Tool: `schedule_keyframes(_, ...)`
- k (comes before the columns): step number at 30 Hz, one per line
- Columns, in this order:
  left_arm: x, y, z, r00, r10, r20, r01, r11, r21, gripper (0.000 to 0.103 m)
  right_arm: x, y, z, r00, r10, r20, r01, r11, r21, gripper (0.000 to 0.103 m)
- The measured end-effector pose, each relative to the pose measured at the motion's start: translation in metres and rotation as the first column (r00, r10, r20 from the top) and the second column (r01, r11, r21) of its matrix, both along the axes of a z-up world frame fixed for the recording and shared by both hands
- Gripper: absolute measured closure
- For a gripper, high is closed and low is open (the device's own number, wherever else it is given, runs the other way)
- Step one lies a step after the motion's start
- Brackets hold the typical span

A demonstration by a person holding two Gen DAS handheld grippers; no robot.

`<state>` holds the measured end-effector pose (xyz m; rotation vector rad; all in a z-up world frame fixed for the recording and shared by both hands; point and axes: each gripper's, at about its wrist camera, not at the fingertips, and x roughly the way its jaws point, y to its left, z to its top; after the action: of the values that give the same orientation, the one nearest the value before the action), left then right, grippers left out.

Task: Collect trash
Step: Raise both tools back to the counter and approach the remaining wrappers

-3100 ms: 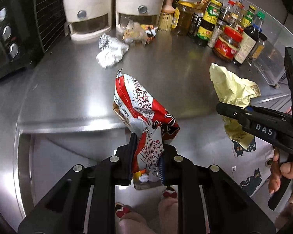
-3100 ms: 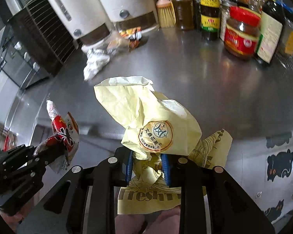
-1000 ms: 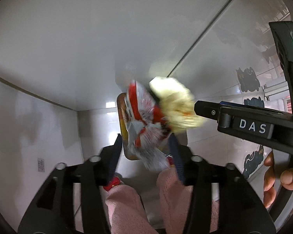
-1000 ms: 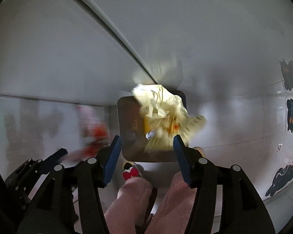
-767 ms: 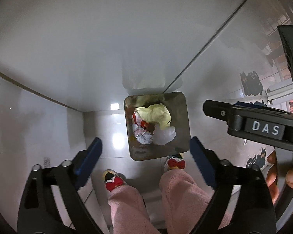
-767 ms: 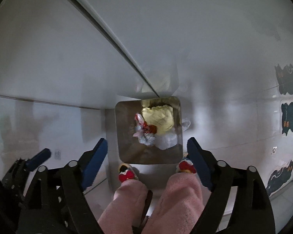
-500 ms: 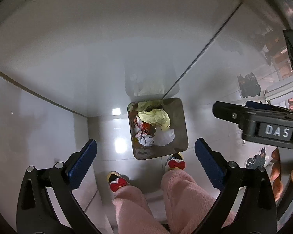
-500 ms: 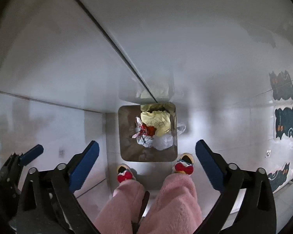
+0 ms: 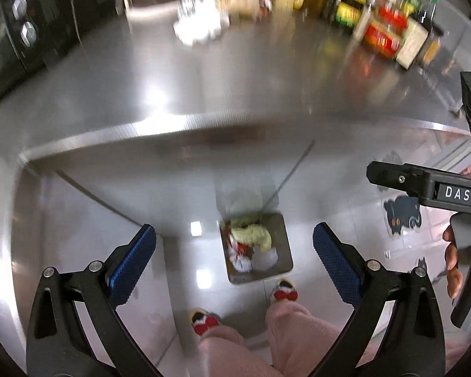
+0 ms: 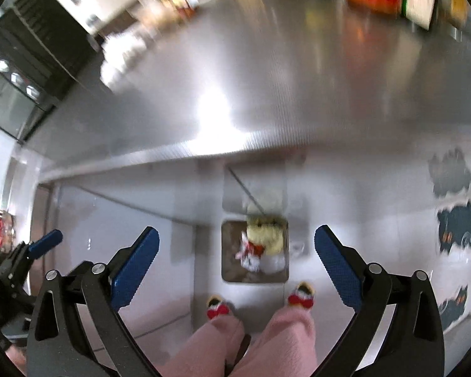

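Both grippers tilted steeply downward, jaws spread wide, over bin [image 9: 284, 253]

A home kitchen: a steel counter [image 9: 235, 72] carries sauce bottles [image 9: 389, 25] along its back edge and an oven [image 9: 22, 31] at its left corner.

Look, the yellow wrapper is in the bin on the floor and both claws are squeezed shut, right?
Not quite. The yellow wrapper is in the bin on the floor, but the left claw and right claw are wide open and empty, as both wrist views show.
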<state>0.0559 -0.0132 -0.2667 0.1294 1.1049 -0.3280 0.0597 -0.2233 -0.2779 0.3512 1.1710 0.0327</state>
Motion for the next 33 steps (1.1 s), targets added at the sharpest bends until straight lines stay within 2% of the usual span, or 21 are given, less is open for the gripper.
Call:
schedule_keyframes(5, 0.019, 0.003, 0.048, 0.995, 0.016, 0.097, -0.015, 1.0, -0.01, 0.008, 0.02, -0.001, 0.051, 0.994, 0.01, 0.106, -0.007, 0.999, -0.032, 0.003)
schedule_keyframes(8, 0.032, 0.004, 0.069, 0.99, 0.008, 0.143, -0.007, 1.0, -0.012, 0.008, 0.037, -0.005, 0.068, 0.989, 0.004, 0.15, 0.001, 0.999, -0.033, 0.003)
schedule_keyframes(15, 0.073, 0.001, 0.09, 0.983, 0.003, 0.186, 0.004, 0.999, -0.036, 0.009, 0.087, -0.012, 0.096, 0.976, 0.002, 0.217, 0.005, 1.0, -0.03, 0.004)
schedule_keyframes(21, 0.111, -0.003, 0.086, 0.985, -0.011, 0.173, 0.02, 0.999, -0.049, 0.021, 0.137, -0.01, 0.104, 0.971, -0.004, 0.239, 0.002, 1.0, 0.009, 0.004)
schedule_keyframes(26, 0.142, -0.008, 0.071, 0.988, -0.023, 0.155, 0.029, 0.999, -0.037, 0.024, 0.176, -0.002, 0.101, 0.97, 0.014, 0.241, -0.016, 1.0, 0.003, 0.009)
schedule_keyframes(29, 0.158, -0.01, 0.064, 0.989, -0.018, 0.145, 0.023, 0.999, -0.033, 0.025, 0.195, 0.006, 0.097, 0.971, 0.033, 0.236, -0.033, 0.999, -0.005, 0.016)
schedule_keyframes(33, 0.178, -0.01, 0.057, 0.992, -0.003, 0.127, 0.008, 0.999, -0.04, 0.027, 0.222, 0.018, 0.088, 0.972, 0.067, 0.225, -0.066, 0.998, -0.013, 0.031)
